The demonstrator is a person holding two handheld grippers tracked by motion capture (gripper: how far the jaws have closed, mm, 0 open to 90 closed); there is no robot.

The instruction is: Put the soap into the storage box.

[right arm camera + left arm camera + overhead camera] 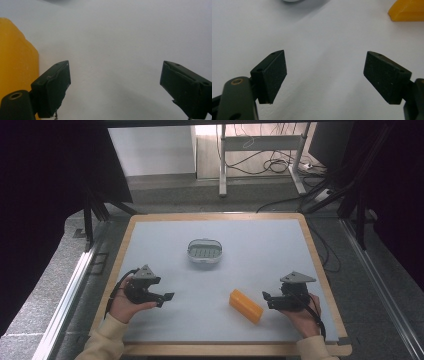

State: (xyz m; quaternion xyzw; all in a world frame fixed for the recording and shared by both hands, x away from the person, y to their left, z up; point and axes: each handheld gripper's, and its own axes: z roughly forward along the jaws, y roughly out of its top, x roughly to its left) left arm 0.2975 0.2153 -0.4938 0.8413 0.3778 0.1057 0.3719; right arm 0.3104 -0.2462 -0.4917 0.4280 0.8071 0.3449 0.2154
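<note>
High view: we see the table [150,227] w/ a pale grey mat, wood edge all round. The left gripper [167,297] sits near-left in the person's left hand [127,305], jaws pointing right and spread, nothing btwn them. The right gripper [266,300] sits near-right in the right hand [302,315], jaws pointing left toward the orange block [245,305], which lies flat on the mat, near-right of centre, angled, its right end just beside the right gripper's tips; we can't tell contact here. A white soap dish [204,252] rests at mid-table, well apart from both grippers. Left gripper view: we see both black pads [273,75] wide apart over bare mat, holding nothing; the orange block [407,11] shows at the far right corner, and the dish's rim [292,0] at the top edge. Right gripper view: jaws wide open, empty mat btwn them; the orange block [17,57] is at the left, outside the left pad [53,87], close beside it, not gripped.
</note>
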